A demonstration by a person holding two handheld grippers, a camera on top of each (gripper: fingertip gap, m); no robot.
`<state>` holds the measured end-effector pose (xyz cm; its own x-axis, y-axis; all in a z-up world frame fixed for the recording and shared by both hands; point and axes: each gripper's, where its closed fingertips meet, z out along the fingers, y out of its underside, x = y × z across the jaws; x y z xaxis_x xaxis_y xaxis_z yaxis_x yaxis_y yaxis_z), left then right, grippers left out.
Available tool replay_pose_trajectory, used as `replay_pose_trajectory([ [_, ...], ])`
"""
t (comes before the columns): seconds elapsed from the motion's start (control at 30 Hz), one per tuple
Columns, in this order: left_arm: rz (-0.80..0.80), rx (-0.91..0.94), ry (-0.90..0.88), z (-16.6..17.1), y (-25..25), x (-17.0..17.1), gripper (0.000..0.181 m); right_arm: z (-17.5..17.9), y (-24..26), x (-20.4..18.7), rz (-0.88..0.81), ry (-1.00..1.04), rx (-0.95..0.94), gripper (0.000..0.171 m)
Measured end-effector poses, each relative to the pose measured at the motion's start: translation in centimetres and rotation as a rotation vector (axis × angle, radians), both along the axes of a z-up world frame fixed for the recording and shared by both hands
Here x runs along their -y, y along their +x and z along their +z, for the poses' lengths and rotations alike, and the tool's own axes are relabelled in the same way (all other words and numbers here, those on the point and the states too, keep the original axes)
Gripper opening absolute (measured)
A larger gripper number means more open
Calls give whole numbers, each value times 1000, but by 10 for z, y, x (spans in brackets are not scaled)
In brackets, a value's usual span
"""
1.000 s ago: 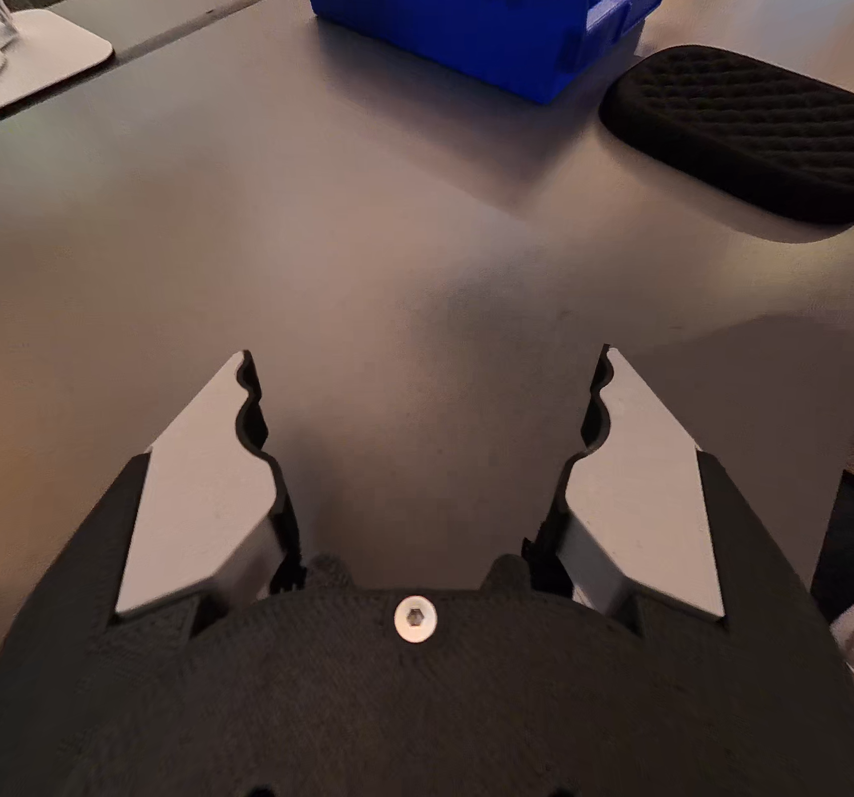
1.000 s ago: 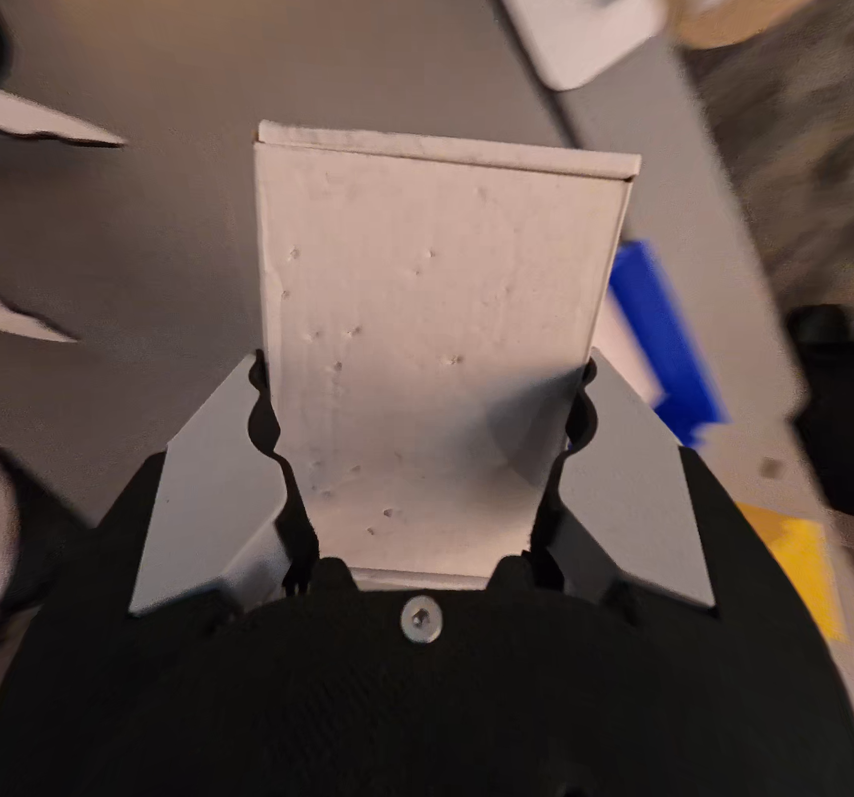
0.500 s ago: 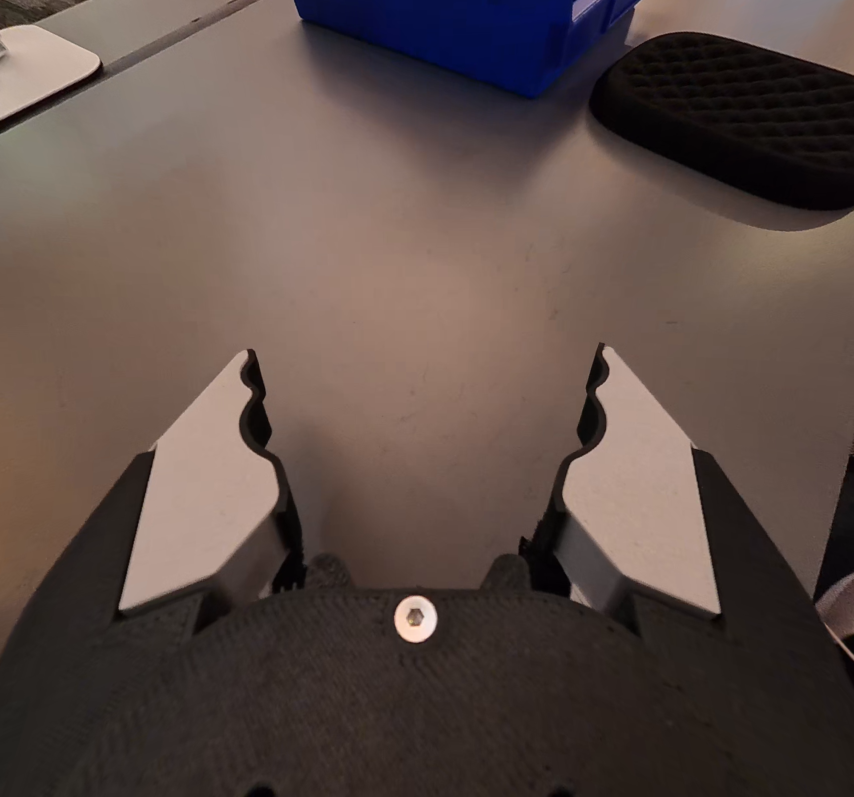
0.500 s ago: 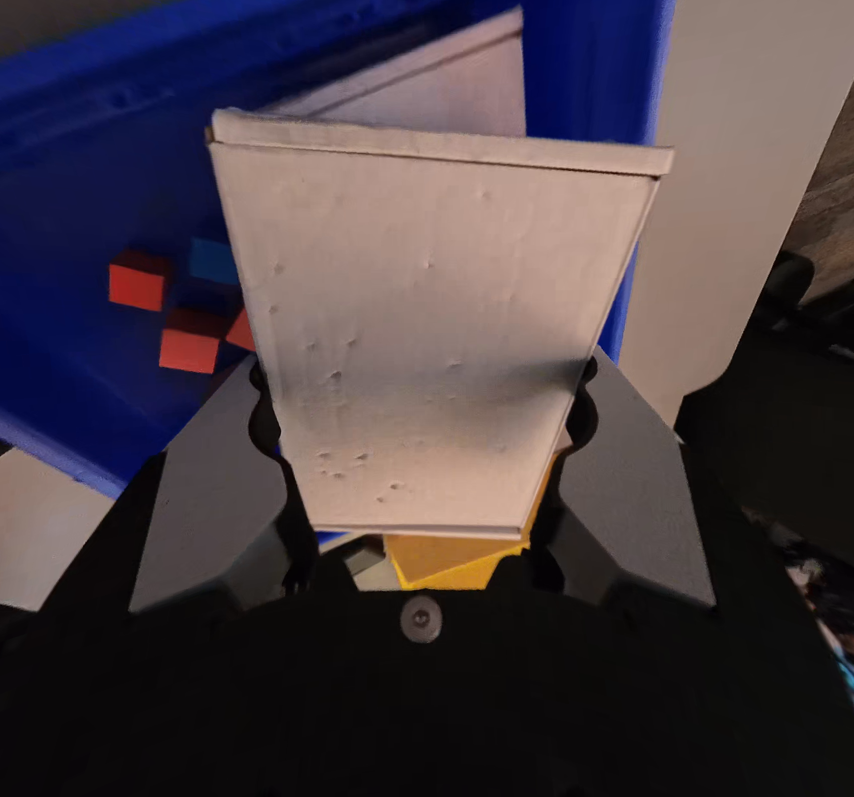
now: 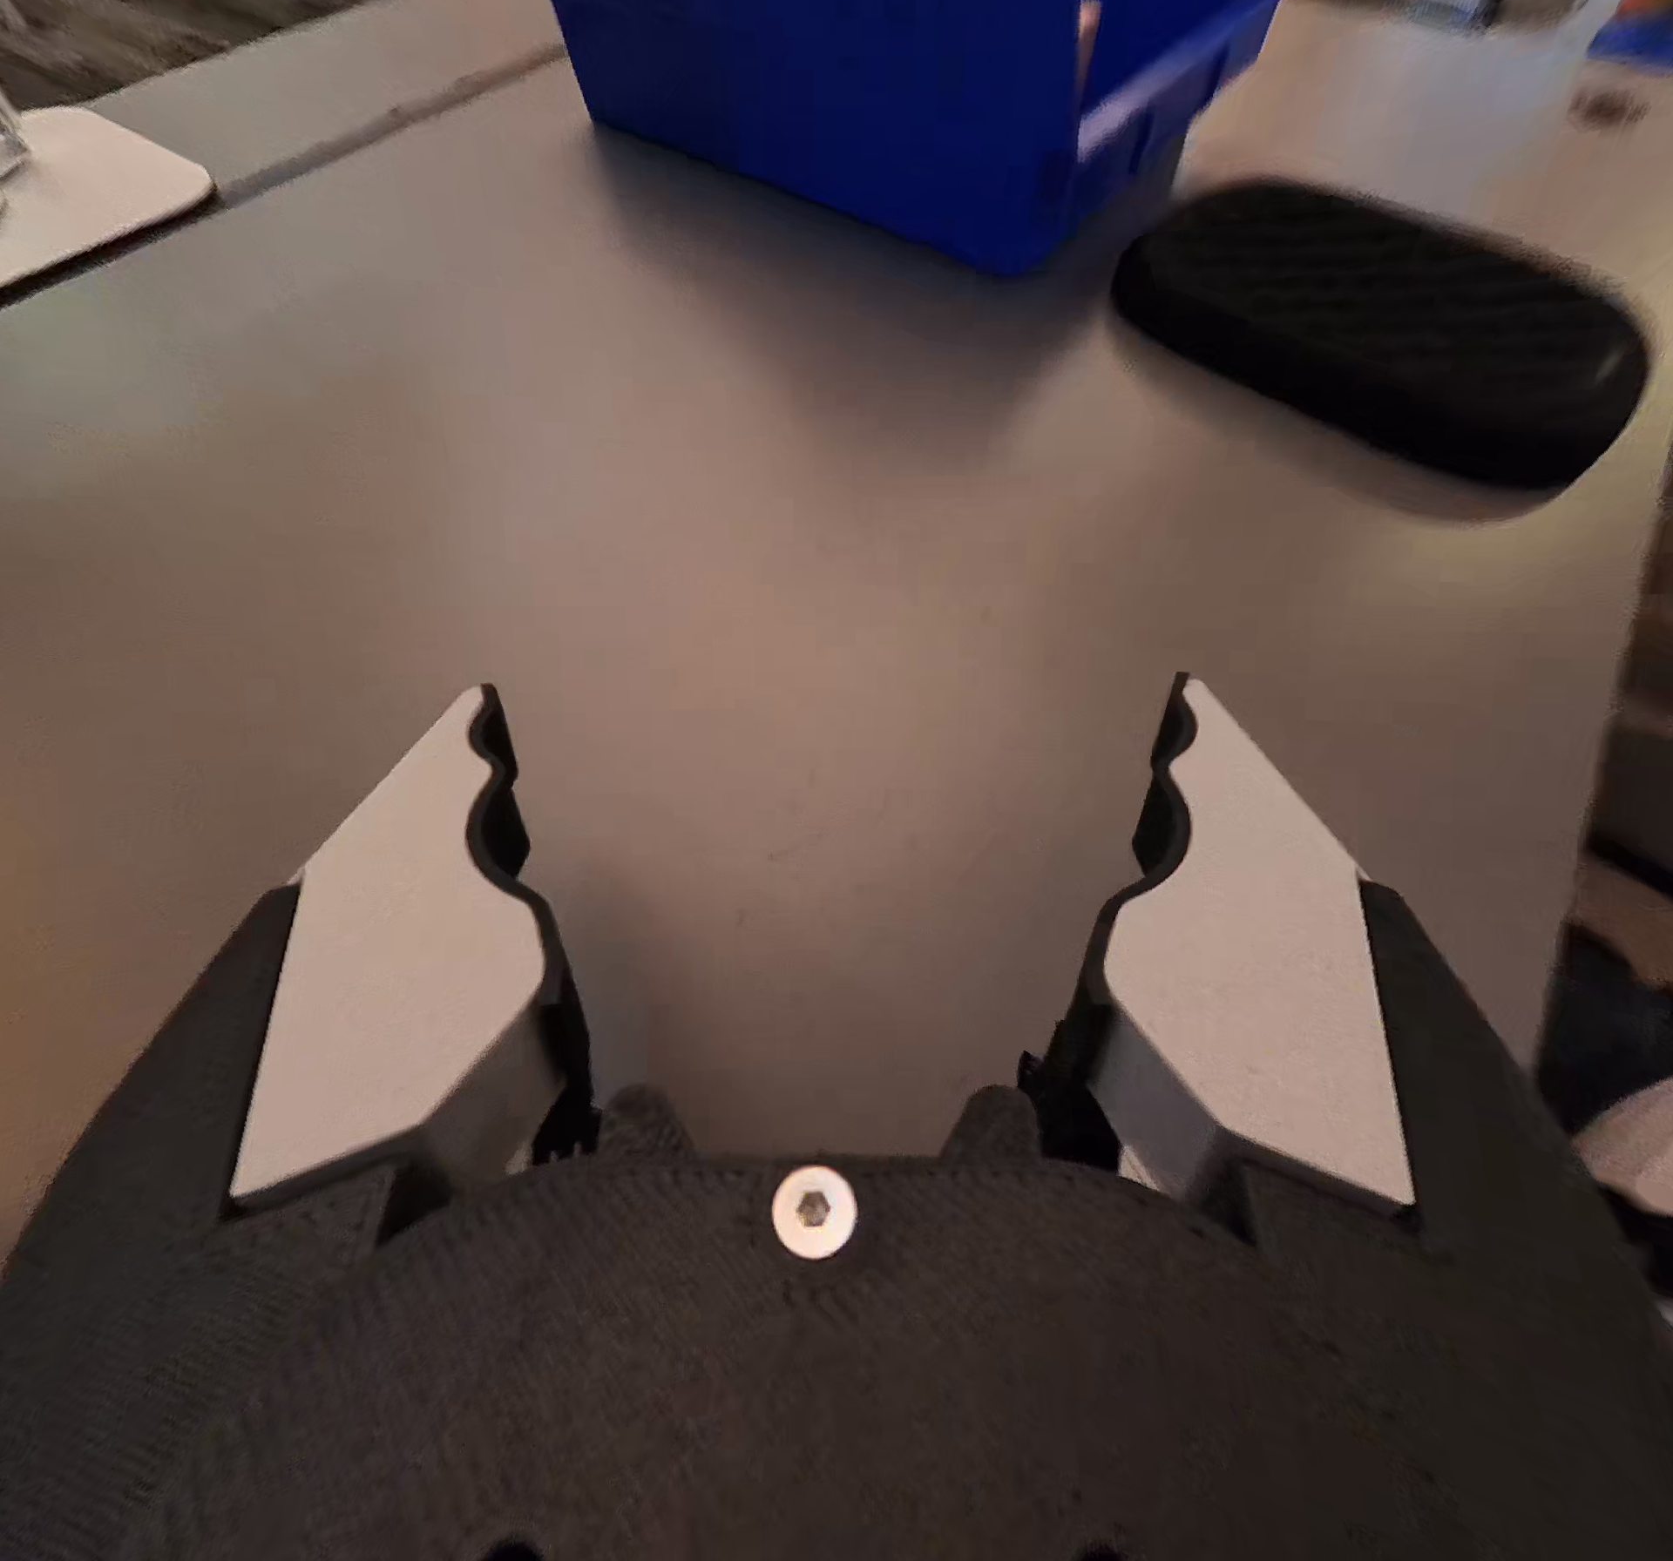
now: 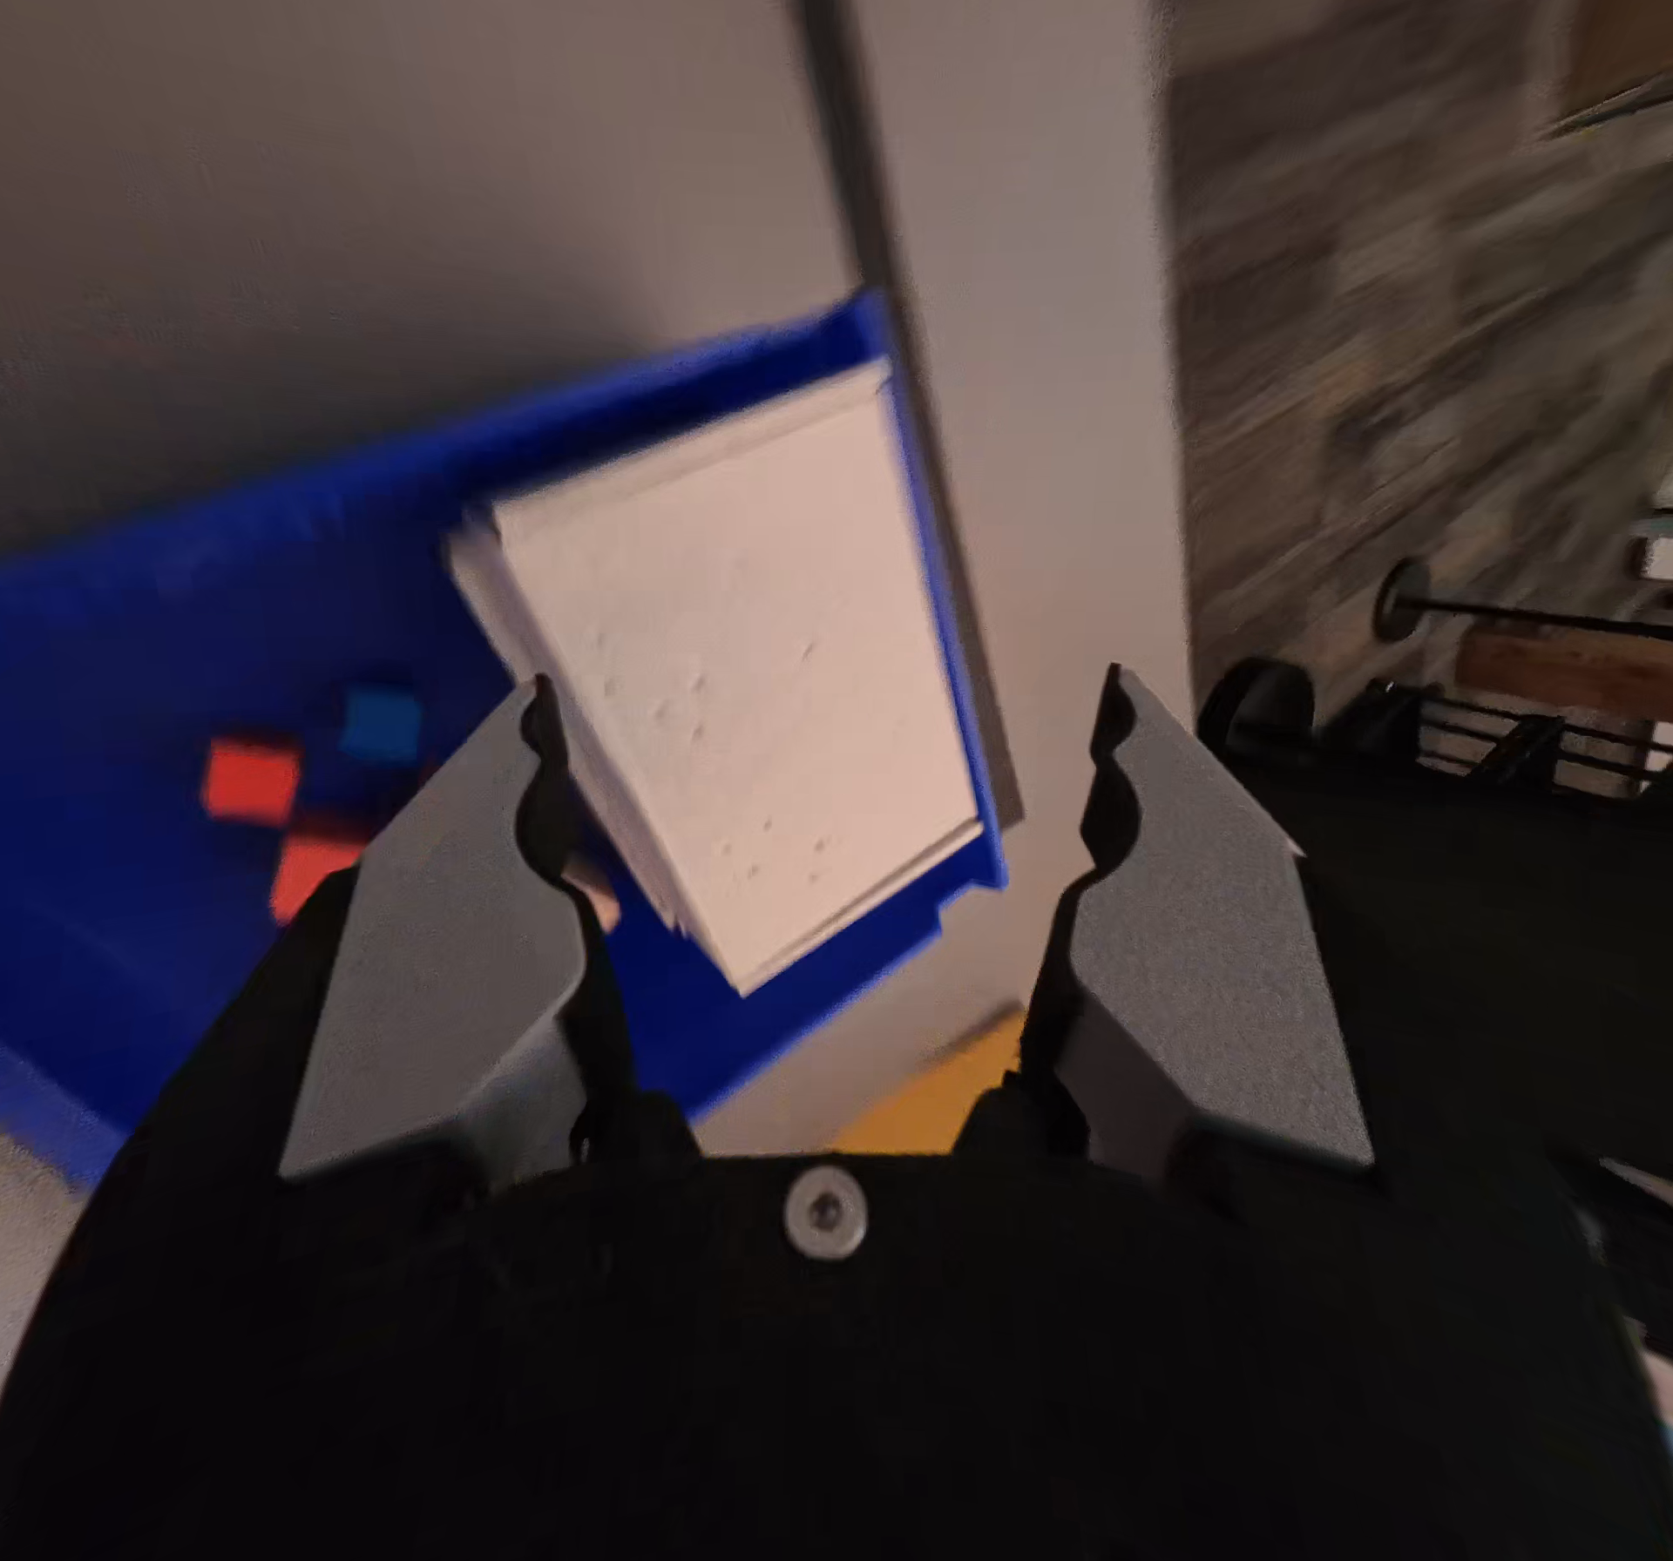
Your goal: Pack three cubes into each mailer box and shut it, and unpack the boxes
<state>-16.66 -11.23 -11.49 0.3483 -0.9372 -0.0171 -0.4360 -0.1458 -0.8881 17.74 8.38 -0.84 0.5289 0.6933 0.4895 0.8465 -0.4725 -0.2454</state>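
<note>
Our right gripper [image 6: 824, 694] hung empty, jaws apart, above the white mailer box [image 6: 751, 685] in the blue bin [image 6: 181, 594]; our left gripper [image 5: 833, 689] gaped empty over the worktop [image 5: 724, 477].

Left wrist view: mounted behind the left tool [image 5: 833, 694], low over the counter [image 5: 724, 522], looking forward along the fingers at a shallow downward angle. Blue bin [image 5: 860, 51] ahead, seen from outside at mid-distance; black pad [image 5: 1376, 341] ahead and to the right.

Right wrist view: mounted behind the right tool [image 6: 824, 685], raised and looking steeply down, motion-blurred. Blue bin [image 6: 181, 612] close beneath, interior visible ahead and to the left.

Shared between views: the blue bin and the counter surface.
</note>
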Motion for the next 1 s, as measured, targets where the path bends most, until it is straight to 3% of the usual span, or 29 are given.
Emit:
replay_pose_trajectory([
  [0.13,60,250,-33,81,-18,-20,128,104,-13,17,-182,569,-526,100],
  [0.23,133,387,7,166,-54,-59,124,136,35,56,-434,914,-803,71],
  [0.27,150,426,44,194,-66,-74,119,129,49,64,-493,908,-846,62],
  [0.33,245,408,142,239,-91,-119,112,86,76,80,-674,692,-796,70],
  [0.43,522,132,252,265,-141,-202,115,16,110,113,-868,418,-635,78],
  [0.5,779,-59,233,259,-190,-246,115,-26,119,131,-975,227,-643,80],
  [0.57,947,-138,177,239,-224,-269,114,-53,127,143,-1049,108,-635,78],
  [0.63,917,-95,77,206,-224,-280,100,-69,125,149,-1070,41,-653,72],
  [0.7,873,-141,-87,174,-225,-289,116,-78,128,151,-1094,11,-636,62],
  [0.87,956,-409,-334,94,-289,-286,112,-101,118,148,-1136,-108,-658,40],
  [0.93,976,-432,-429,72,-310,-282,110,-103,107,143,-1121,-150,-724,14],
  [1.0,997,-423,-502,56,-326,-279,96,-104,103,141,-1130,-167,-741,4],
])
